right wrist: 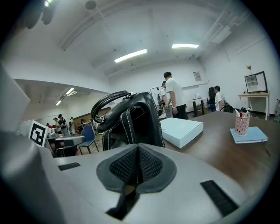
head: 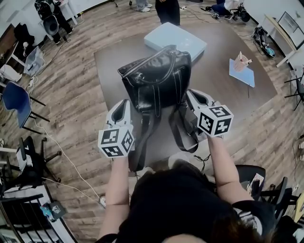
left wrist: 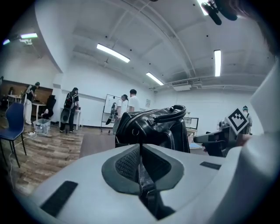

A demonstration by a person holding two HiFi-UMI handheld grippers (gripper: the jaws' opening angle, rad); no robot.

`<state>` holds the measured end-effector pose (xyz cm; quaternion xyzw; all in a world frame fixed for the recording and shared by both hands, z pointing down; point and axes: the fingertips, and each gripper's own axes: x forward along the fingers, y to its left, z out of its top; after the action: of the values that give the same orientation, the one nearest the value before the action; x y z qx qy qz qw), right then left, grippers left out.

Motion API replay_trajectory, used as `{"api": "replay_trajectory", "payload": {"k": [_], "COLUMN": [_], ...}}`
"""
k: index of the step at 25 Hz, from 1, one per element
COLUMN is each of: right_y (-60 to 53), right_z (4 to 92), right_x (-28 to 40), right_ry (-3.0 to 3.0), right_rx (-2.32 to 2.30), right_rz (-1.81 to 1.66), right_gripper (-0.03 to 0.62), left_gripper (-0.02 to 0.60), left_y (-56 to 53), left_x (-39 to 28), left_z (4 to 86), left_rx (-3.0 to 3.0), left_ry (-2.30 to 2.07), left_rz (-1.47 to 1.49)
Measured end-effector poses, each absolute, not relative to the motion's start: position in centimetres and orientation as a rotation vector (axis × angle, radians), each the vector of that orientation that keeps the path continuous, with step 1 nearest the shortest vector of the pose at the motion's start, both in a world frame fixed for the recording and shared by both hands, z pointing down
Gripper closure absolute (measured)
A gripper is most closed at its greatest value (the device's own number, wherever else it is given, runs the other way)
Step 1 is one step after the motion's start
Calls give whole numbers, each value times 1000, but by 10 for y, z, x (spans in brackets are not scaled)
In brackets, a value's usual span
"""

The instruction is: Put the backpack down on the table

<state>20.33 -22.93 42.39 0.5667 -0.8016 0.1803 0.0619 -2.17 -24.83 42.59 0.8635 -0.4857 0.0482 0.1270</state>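
A black leather backpack (head: 156,78) stands upright over the near part of the dark brown table (head: 223,95); whether its base rests on the table I cannot tell. Its two shoulder straps (head: 141,137) hang down toward me. My left gripper (head: 126,103) is at the bag's lower left and is shut on one strap (left wrist: 141,170), which runs between its pads. At the bag's lower right, my right gripper (head: 190,95) is shut on the other strap (head: 183,130), and a dark strip (right wrist: 124,199) shows under its closed pads. The bag (left wrist: 153,129) (right wrist: 129,120) fills the middle of both gripper views.
A flat light-blue box (head: 175,40) (right wrist: 181,131) lies on the table behind the bag. A pink pen cup (head: 241,60) (right wrist: 242,124) stands on a blue notebook at the table's right. Chairs (head: 16,102) stand at the left, and people (head: 168,9) beyond the far edge.
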Motion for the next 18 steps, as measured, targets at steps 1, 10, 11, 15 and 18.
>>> {"api": "replay_trajectory", "payload": {"k": [1,10,11,15,18], "right_y": [-228,-213,-212,-208,-203], "right_z": [425,420,419,419,419], "right_x": [201,176,174,166,163], "right_ry": [-2421,-2440,-2439,-2434,-2433], "right_rx": [1713,1689,1691,1698,1697], "right_rz": [549,524,519,504,501], "right_gripper": [577,577,577,577,577], "left_gripper": [541,543,543,544,545], "left_y": [-247,-226,-224,-218,-215], "left_x": [-21,-26,-28,-34,-36], "left_z": [426,422,422,426,428], "left_rx": [2517,2544,2543,2517,2507], "left_ry": [-1426,-1475,-1479,-1482,-1477], "left_rz": [154,229,233,231,227]}}
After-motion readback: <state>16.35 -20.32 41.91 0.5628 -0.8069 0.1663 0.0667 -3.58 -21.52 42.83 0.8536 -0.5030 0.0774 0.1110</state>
